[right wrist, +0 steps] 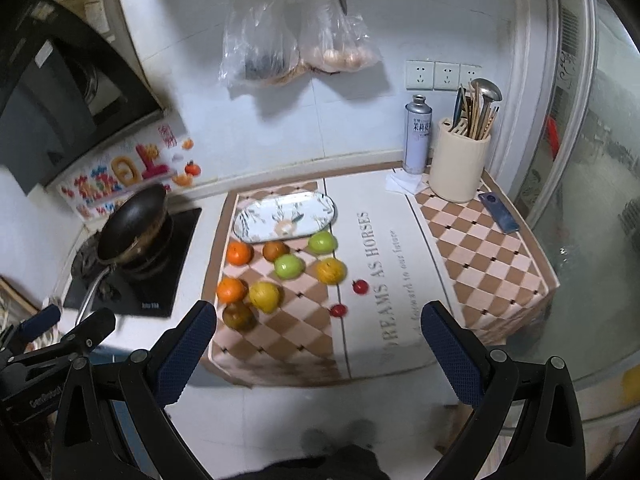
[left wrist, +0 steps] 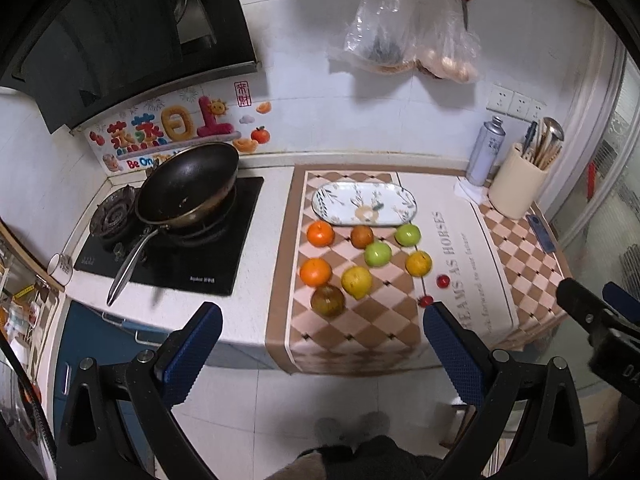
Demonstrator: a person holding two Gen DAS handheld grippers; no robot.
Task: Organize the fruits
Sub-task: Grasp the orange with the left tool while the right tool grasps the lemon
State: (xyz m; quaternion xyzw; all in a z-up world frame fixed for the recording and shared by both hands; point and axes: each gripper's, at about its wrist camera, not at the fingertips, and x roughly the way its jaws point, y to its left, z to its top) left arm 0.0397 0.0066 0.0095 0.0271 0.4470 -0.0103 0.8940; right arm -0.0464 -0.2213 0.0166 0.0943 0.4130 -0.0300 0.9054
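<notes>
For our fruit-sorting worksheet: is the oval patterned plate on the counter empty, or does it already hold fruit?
Empty. The plate shows only its printed pattern; all the fruit, such as the nearest orange, lies on the checked mat in front of it.

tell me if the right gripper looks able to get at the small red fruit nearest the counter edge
Probably yes. The right gripper is open, its jaws spread wide, and the small red fruit lies apart from the other fruit on the checkered mat, with nothing between it and the gripper.

Home kitchen: wok on gas hob, range hood, tiled wall.
</notes>
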